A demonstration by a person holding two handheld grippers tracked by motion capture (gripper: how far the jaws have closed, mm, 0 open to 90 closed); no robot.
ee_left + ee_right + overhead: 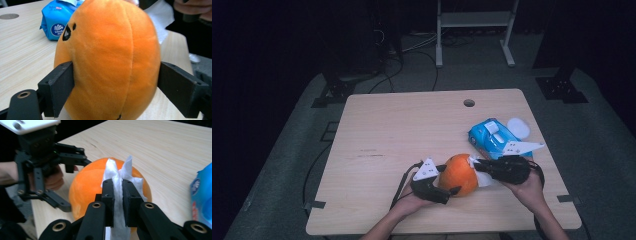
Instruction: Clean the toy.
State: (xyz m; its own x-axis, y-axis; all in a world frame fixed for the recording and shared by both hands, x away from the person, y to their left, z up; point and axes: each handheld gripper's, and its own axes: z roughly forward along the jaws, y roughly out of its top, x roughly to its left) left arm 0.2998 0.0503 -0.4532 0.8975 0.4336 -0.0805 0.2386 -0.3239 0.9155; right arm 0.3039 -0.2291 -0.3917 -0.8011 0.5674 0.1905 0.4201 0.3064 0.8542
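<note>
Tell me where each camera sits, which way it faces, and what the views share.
High view: above the person's side, looking forward and down on the table; forearms and both tools enter below.
Left gripper view: rides the left tool, looking along its jaws clamped on the orange plush.
Right gripper view: rides the right tool, jaws pinching a white tissue.
Shared: plush and blue tissue pack.
</note>
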